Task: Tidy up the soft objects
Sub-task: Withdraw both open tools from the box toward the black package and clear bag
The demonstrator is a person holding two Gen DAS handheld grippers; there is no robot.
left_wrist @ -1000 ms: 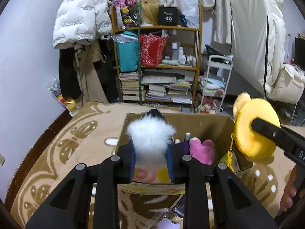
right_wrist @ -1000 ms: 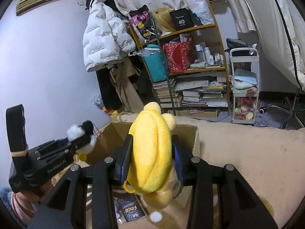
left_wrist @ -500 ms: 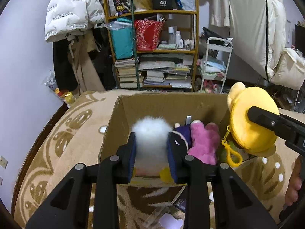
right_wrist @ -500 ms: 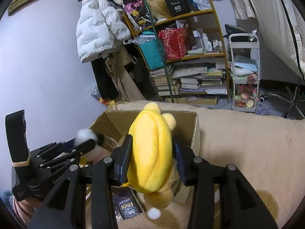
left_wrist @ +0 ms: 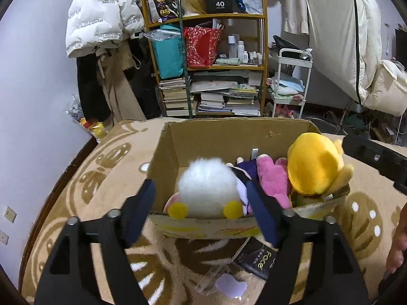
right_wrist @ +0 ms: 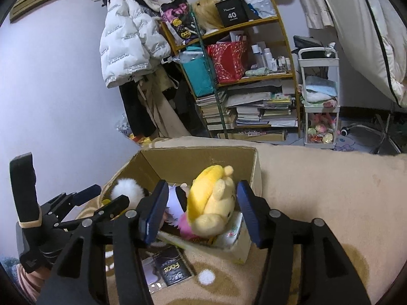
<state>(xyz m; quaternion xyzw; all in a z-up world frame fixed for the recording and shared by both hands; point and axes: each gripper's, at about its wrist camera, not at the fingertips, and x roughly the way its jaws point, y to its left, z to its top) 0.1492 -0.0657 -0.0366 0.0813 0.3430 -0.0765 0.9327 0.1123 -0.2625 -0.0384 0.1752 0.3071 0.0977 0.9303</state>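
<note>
A cardboard box (left_wrist: 229, 137) stands on the patterned rug and holds soft toys. A fluffy white toy (left_wrist: 208, 190) with yellow feet lies at its near left side, free between the spread fingers of my left gripper (left_wrist: 201, 204), which is open. A pink plush (left_wrist: 272, 180) and a purple toy (left_wrist: 246, 169) lie in the middle. A yellow bear plush (left_wrist: 313, 167) rests at the box's right end. In the right wrist view the yellow bear (right_wrist: 211, 200) sits in the box (right_wrist: 203, 155), loose between the open jaws of my right gripper (right_wrist: 201, 209).
A black "Face" packet (left_wrist: 259, 261) and a clear holder with a purple heart (left_wrist: 229, 283) lie on the rug (left_wrist: 109, 162) before the box. A cluttered bookshelf (left_wrist: 216, 76), a white cart (left_wrist: 290, 81) and hanging coats (left_wrist: 101, 17) stand behind.
Both grippers opened. The white fluffy toy and the yellow bear, held shut in the jaws before, now rest in the box. Both grippers came lower and closer to the box.
</note>
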